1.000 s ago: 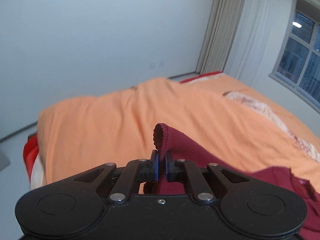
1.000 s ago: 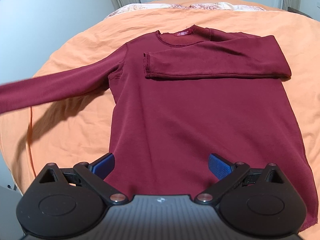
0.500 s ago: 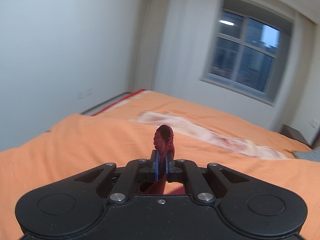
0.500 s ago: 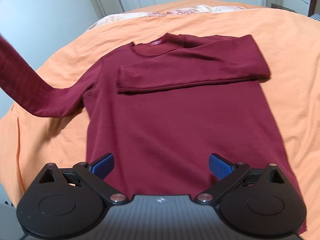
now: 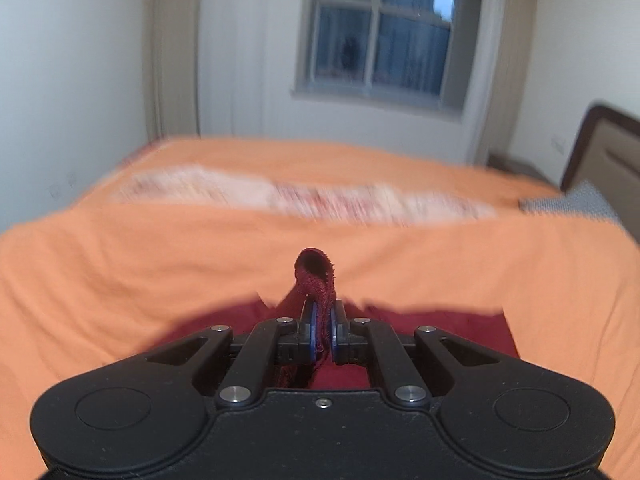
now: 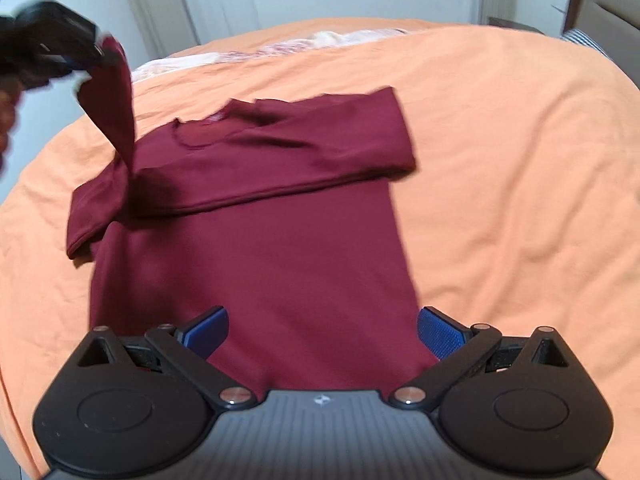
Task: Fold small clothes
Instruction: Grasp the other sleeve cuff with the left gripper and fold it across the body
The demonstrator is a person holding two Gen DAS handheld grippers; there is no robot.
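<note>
A dark red long-sleeved top point(image 6: 248, 264) of soft knit cloth is spread flat on the bed's orange cover point(image 6: 500, 168). One sleeve is folded across the chest. The other sleeve's cuff point(image 5: 316, 280), with its fuzzy round edge, is pinched tight between the blue pads of the left hand-held gripper point(image 5: 322, 330) and is lifted up. The right hand-held gripper point(image 6: 322, 330) is held wide open over the hem, with nothing in it. Only the left view shows the window point(image 5: 380, 28). Only the right view shows the whole top.
</note>
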